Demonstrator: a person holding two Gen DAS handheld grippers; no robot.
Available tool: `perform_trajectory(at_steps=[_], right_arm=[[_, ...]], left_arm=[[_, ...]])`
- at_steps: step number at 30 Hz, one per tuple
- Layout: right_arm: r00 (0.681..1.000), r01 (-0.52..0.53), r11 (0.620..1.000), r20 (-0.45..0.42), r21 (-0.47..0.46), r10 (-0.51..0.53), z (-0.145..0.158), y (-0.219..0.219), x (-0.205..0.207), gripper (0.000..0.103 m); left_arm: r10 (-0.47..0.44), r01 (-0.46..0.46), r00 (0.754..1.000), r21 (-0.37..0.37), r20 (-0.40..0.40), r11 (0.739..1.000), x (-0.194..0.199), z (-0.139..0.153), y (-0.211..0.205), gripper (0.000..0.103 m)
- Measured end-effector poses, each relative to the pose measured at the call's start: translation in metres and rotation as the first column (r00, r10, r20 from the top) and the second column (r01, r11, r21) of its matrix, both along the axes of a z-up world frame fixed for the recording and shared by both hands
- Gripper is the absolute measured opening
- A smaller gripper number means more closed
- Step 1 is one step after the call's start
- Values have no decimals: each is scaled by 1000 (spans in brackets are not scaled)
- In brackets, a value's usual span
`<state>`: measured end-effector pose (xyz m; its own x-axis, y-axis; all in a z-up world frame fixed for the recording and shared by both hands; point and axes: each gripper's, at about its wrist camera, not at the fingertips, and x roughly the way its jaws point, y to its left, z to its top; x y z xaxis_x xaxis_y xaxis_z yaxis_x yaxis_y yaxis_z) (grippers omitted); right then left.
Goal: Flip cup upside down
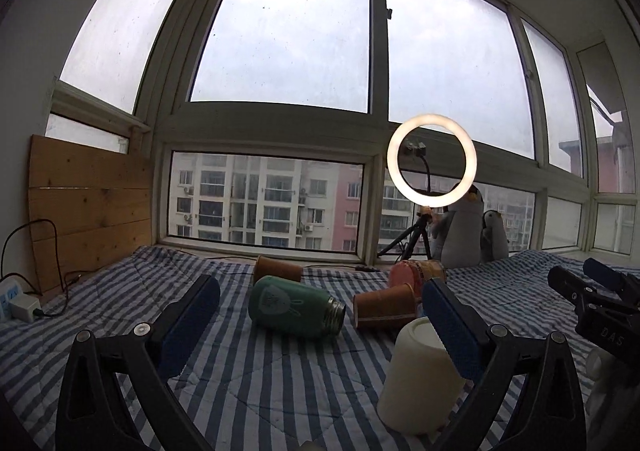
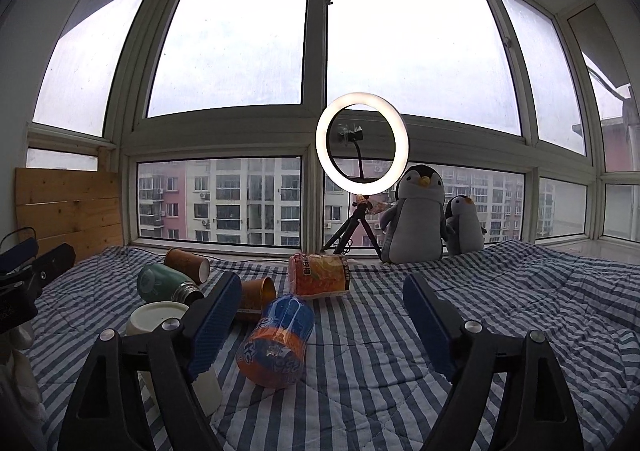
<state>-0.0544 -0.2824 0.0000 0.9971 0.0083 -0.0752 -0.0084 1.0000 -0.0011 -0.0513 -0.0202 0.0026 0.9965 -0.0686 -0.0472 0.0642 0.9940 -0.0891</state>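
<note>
A cream cup (image 1: 418, 379) stands on the striped blanket with its closed end up, close under my left gripper's right finger. It also shows in the right wrist view (image 2: 158, 317), partly behind my right gripper's left finger. My left gripper (image 1: 320, 303) is open and empty above the blanket. My right gripper (image 2: 322, 301) is open and empty too. A green flask (image 1: 294, 305) lies on its side between the left fingers, farther off. Brown paper cups (image 1: 384, 305) lie on their sides near it.
An orange and blue packet (image 2: 276, 341) lies between the right fingers. An orange snack pack (image 2: 320, 275), a ring light on a tripod (image 2: 362, 143) and two plush penguins (image 2: 418, 211) stand by the window. A power strip (image 1: 10, 299) lies at far left.
</note>
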Motion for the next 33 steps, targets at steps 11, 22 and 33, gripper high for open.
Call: perform_trajectory(at_steps=[11,22,33], right_arm=[[999,20,1000,31,8,-20,-2,-1,-4,80],[999,19,1000,26,15,-19,-2,-4,-4,83],[1000,23,1000,21,18,-23,-4,-5,-2,83]], left_arm=[[-6,8,1000,67,-21,998,7,-5,-16,103],[7,-7,1000,43,-8,999,4,-5,-11,103],[10,-10,1000,37,0,999,1,-5,-9,103]])
